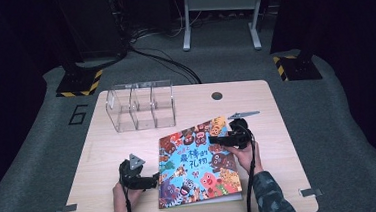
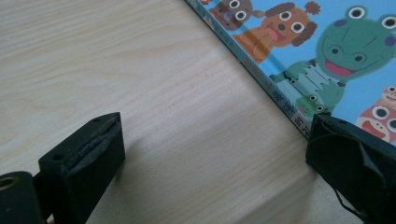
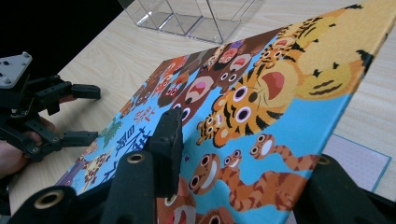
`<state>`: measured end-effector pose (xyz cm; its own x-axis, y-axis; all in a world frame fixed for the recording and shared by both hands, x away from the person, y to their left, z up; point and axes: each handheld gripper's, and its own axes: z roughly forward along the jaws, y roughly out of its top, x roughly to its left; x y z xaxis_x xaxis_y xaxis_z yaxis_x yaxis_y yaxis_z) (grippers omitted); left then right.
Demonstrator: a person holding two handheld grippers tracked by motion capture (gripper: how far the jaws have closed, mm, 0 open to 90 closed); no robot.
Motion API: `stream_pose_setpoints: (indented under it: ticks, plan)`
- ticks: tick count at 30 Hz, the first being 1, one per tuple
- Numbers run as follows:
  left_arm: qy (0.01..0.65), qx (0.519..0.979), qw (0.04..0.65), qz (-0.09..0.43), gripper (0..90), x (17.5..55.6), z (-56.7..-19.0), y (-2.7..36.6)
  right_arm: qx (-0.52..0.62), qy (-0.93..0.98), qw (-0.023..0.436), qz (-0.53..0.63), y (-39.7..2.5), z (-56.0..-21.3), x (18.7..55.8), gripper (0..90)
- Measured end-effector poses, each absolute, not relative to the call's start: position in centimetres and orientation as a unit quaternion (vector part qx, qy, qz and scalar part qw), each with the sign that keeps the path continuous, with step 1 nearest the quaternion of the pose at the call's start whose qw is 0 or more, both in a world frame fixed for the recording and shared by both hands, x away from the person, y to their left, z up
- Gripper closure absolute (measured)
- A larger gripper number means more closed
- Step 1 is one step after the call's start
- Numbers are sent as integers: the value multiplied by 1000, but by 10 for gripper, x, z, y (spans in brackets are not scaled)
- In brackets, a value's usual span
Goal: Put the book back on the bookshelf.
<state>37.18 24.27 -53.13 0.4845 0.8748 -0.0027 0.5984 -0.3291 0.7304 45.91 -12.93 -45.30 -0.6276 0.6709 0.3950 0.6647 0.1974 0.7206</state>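
A colourful picture book [image 1: 196,163] with cartoon animals lies on the wooden table [image 1: 109,156], its spine toward the left. My right gripper [image 1: 214,141] is shut on the front cover's right edge. In the right gripper view the cover [image 3: 261,93] tilts up between the jaws of that gripper [image 3: 247,151], and a pale inner page [image 3: 362,163] shows beneath it. My left gripper [image 1: 154,180] rests low on the table just left of the spine, open and holding nothing. In the left gripper view the spine [image 2: 275,95] runs past the right jaw of my open gripper [image 2: 219,156].
A clear acrylic organiser [image 1: 140,106] with three compartments stands at the back left of the table. A small round hole [image 1: 217,95] sits near the far edge. Bare wood lies left of the book. Dark floor, cables and stands surround the table.
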Motion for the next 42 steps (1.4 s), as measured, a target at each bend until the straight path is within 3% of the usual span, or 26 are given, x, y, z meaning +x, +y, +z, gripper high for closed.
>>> stream_pose_setpoints:
  ticks: [6, 11, 18, 25, 42]
  plan:
    - [444, 807, 335, 197, 35, 376, -530, 246, 421, 779, 13, 464, -128, -451, 458, 554]
    - [466, 799, 329, 191, 54, 378, -527, 245, 416, 780, 24, 467, -128, -450, 455, 550]
    - [503, 757, 391, 146, 55, 379, -514, 247, 396, 780, 53, 482, -127, -448, 445, 542]
    - [485, 768, 407, 99, 0, 383, -507, 239, 373, 783, 67, 493, -123, -444, 438, 542]
    - [448, 786, 423, 50, 0, 389, -501, 215, 340, 773, 102, 526, -125, -440, 421, 541]
